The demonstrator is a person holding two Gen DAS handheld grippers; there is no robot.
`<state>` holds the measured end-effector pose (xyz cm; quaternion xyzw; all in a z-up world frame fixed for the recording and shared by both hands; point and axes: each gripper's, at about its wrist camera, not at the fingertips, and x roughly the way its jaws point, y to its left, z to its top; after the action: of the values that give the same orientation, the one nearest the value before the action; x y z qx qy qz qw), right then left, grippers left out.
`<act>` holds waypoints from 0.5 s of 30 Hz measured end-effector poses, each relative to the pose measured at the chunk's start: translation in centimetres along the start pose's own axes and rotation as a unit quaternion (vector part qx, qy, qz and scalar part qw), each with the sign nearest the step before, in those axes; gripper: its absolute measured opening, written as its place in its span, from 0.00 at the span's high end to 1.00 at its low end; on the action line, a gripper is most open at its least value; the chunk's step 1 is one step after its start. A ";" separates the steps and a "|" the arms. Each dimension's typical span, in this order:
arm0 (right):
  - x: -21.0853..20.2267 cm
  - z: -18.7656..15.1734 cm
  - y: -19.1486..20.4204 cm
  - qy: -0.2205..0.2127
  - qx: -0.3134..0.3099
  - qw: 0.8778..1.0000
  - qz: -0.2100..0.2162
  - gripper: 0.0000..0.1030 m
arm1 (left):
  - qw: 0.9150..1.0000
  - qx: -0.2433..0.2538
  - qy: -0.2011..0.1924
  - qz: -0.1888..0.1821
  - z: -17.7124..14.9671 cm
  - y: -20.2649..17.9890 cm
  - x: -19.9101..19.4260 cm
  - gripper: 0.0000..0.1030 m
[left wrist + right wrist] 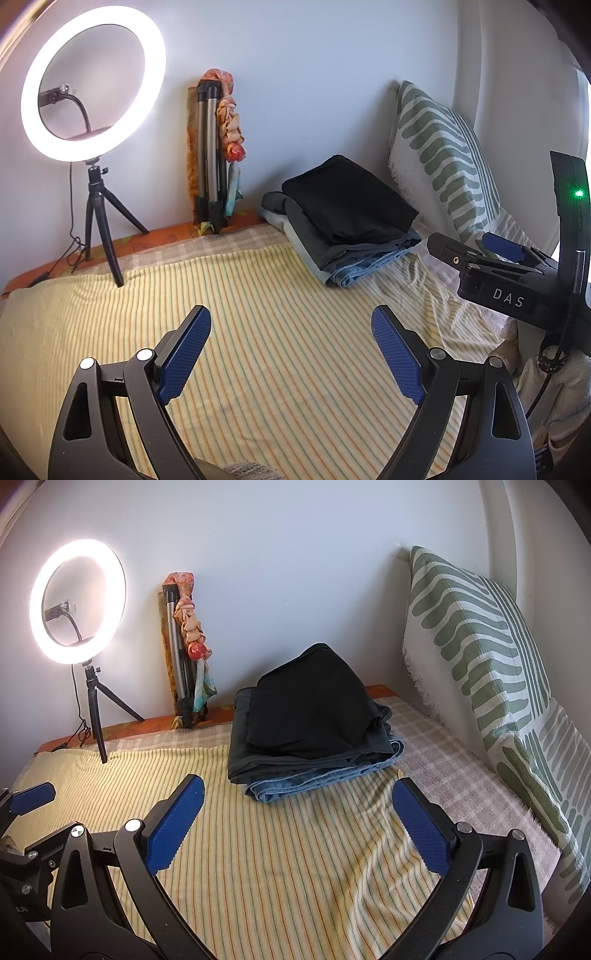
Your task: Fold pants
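**Both tools spread wide above the bed, folded pants stacked near the wall**

The left tool (291,350) hangs over a yellow striped sheet (258,314) with its blue-padded fingers (184,354) far apart and nothing between them. The right tool (299,823) stands the same way in its own view: jaws wide, empty, only the striped sheet showing in the gap. In the left wrist view the right tool appears at the right edge as a black body with a green light; in the right wrist view one blue pad of the left tool shows at the left edge.

The pants lie in a folded pile (314,731) toward the back of the bed, well apart from both tools. A black pair (310,709) sits on top, a dark grey pair under it, and blue jeans (295,786) at the bottom, their edge resting on the far edge of the striped sheet. Under that sheet a pale checked cover (461,771) spreads to the right.

A pillow with green leaf stripes (480,653) leans upright against the wall to the right of the pile. At the left, a lit ring light (77,602) stands on a small black tripod (98,716) at the back edge of the bed, its cable trailing down. Between the ring light and the pile, a folded tripod (181,657) with a colourful cloth tied around it leans against the wall.
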<state>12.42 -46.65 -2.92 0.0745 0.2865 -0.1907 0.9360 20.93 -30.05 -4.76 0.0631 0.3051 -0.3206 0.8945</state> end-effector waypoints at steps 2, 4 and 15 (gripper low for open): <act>0.0 0.0 0.0 0.000 0.001 1.000 0.001 0.00 | 1.000 -0.001 0.000 0.001 0.0 0.0 0.0 0.14; 0.0 0.0 0.0 0.000 0.001 1.000 0.000 0.00 | 1.000 -0.005 0.001 -0.001 -0.1 0.2 0.1 0.14; -0.1 0.0 0.2 0.000 0.002 1.000 0.003 0.00 | 1.000 -0.014 -0.001 0.003 -0.1 0.4 0.2 0.14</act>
<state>12.43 -46.42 -2.90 0.0777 0.2860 -0.1882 0.9363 21.23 -29.83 -5.05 0.0509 0.3086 -0.3135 0.8966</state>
